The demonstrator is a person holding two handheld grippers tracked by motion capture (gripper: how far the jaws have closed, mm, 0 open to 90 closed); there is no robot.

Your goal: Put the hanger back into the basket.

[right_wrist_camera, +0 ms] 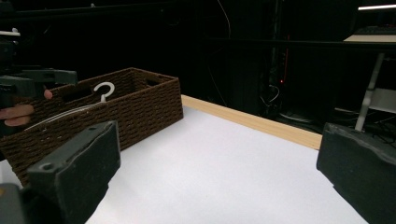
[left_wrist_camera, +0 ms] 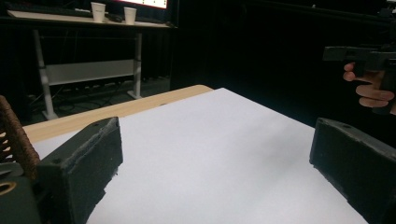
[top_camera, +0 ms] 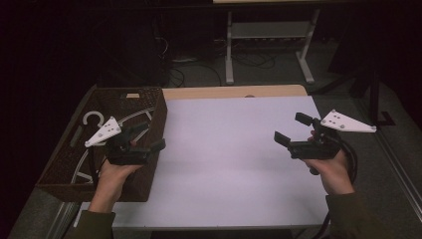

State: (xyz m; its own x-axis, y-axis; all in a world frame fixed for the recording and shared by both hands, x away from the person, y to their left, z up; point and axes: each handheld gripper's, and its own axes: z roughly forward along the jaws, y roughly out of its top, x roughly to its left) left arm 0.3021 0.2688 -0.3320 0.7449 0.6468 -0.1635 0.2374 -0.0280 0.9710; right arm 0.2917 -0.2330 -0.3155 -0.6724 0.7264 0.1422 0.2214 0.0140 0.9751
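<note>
Your white table top (top_camera: pixel 234 159) takes up the middle of the high view, with a bare wooden strip along its 12 o'clock edge. At its 9 o'clock side sits the brown woven basket (top_camera: pixel 154 117), and inside it lies a white clothes hanger (top_camera: pixel 92 117), its hook toward the basket's far end. Your left gripper (top_camera: pixel 149 135) hangs over the basket's table-side wall, jaws spread wide and holding nothing. At 3 o'clock your right gripper (top_camera: pixel 292 129) hovers above the white surface, jaws likewise wide apart and empty, pointing across toward the basket.
</note>
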